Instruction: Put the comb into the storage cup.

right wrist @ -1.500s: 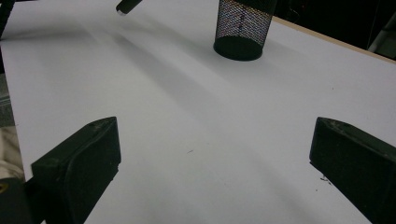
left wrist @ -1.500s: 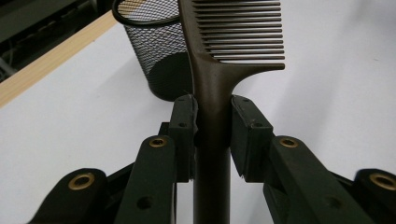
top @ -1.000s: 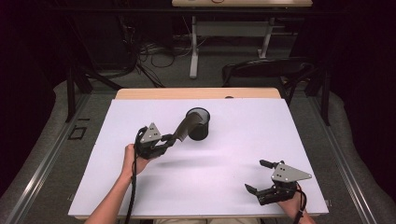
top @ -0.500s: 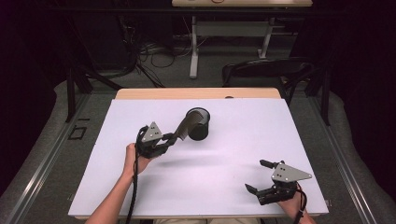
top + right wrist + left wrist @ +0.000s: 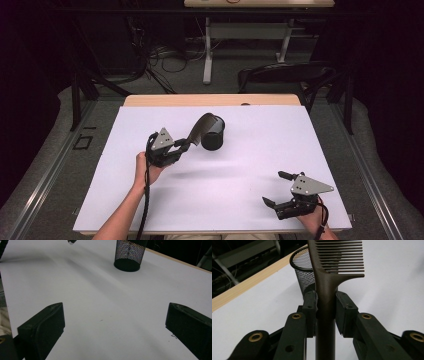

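Comb [image 5: 329, 277] sits clamped by its handle in your left hand-held gripper [image 5: 184, 145], its toothed end slanting up over the mesh cup [image 5: 213, 133] just beyond; your right hand-held gripper [image 5: 276, 191] rests wide open and empty, well apart on the worktop [image 5: 300, 140].

**White table, one mesh cup**

The table [image 5: 150, 200] carries a white sheet over most of its top; a strip of pale wood [image 5: 165, 100] stays bare along the far edge. A black wire-mesh cup [image 5: 214, 136] stands upright on the white surface, a little left of the middle and toward the far side. Soft grey shadows fall across the sheet near the cup, and a few tiny dark specks mark the near part
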A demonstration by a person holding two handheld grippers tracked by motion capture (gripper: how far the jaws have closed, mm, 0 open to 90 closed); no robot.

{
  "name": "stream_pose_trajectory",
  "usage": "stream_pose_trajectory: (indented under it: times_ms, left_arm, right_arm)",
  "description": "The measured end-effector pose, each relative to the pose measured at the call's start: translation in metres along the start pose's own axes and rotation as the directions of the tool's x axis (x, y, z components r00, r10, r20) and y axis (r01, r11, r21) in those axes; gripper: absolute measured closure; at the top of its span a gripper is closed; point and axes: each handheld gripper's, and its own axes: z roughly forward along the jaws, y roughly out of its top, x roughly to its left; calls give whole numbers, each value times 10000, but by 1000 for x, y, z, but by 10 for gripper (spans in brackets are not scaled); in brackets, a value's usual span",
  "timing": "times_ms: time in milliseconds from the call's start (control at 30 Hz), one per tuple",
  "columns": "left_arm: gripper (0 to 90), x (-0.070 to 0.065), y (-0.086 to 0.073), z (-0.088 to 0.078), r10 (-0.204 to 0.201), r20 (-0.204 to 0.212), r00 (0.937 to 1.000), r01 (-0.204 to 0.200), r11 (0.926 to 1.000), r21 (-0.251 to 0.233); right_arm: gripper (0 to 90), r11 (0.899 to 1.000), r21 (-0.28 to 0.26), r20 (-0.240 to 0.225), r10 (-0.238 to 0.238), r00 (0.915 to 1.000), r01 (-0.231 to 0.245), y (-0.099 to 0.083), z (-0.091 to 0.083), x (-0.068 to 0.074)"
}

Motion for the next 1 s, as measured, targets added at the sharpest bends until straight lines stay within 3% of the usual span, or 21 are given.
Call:
stream_pose_trajectory:
  times_ms: [1000]
  left_arm:
    - [718, 5, 12, -5, -516, -528, 9973, 479, 9965, -690]
  right_arm:
    - [20, 10000, -1, 57, 48, 10000, -48, 0, 0, 0]
